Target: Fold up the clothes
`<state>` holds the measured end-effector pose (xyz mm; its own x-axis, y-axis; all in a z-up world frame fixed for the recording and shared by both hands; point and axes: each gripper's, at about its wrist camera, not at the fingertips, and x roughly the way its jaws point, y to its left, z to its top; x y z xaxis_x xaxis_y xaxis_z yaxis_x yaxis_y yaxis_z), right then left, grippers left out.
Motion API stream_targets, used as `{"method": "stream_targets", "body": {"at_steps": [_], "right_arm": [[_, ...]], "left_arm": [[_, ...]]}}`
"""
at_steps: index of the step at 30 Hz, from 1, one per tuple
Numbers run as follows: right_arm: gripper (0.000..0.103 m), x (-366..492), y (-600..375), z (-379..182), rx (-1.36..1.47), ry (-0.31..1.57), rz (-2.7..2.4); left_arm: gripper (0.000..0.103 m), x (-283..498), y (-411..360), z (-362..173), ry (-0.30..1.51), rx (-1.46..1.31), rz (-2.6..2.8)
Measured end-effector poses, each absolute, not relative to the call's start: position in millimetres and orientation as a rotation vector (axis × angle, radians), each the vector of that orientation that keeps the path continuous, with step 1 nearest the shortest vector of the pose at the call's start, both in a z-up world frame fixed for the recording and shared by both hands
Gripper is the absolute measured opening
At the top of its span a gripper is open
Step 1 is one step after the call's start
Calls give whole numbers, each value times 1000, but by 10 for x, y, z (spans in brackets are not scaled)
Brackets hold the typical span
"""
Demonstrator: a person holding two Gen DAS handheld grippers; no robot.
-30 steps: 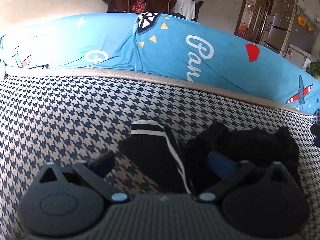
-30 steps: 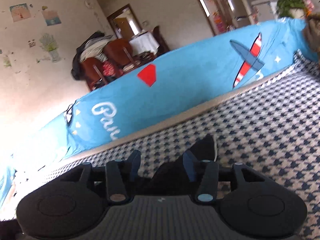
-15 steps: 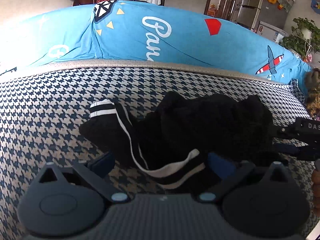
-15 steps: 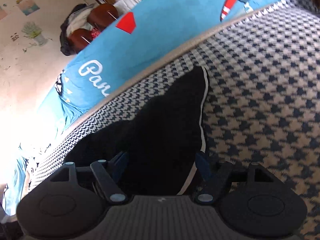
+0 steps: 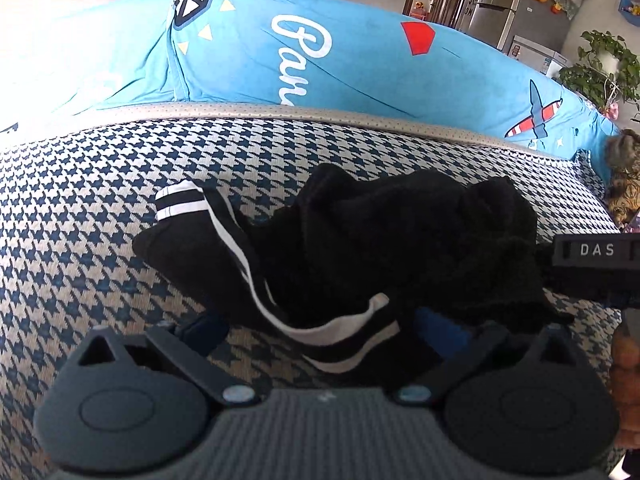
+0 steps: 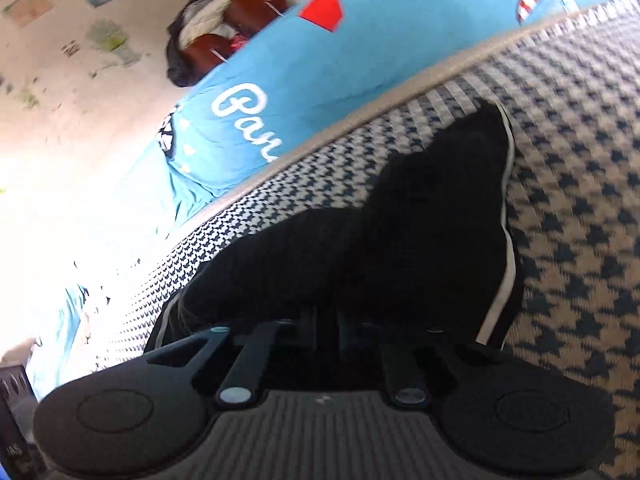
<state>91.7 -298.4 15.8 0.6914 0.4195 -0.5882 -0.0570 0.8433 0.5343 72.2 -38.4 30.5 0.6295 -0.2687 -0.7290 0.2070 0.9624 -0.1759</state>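
Black garment (image 5: 400,240) with white stripes: crumpled heap on houndstooth cushion (image 5: 80,240), near side of blue printed cover (image 5: 360,68). Striped cuff (image 5: 178,200) at heap's left end. Left gripper (image 5: 320,330): jaws spread wide, striped hem of garment lying between blue fingers, pads not pressing. Right gripper (image 6: 324,320): jaws closed, pinching garment's near edge, at heap's right end.

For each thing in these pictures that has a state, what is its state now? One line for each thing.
black garment: crumpled in a heap on the houndstooth cushion, not yet folded.
striped cuff: lying flat on the cushion.
left gripper: open, the garment's striped edge between its fingers.
right gripper: shut on the black garment.
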Motion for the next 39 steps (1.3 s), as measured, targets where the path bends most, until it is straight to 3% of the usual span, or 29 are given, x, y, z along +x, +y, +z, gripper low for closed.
{"method": "stream_targets", "body": {"at_steps": [9, 14, 19, 30, 39], "right_arm": [[4, 734, -3157, 687, 446, 468, 174], [6, 811, -3263, 725, 496, 510, 189], [26, 767, -3223, 584, 497, 615, 262], [69, 443, -3023, 529, 318, 688, 515], [73, 490, -2802, 394, 236, 723, 523]], "left_arm": [[98, 761, -341, 368, 768, -25, -118], [99, 834, -215, 389, 791, -71, -87], [103, 841, -80, 381, 856, -188, -169], [103, 734, -13, 409, 870, -170, -241], [103, 748, -138, 302, 908, -193, -321]]}}
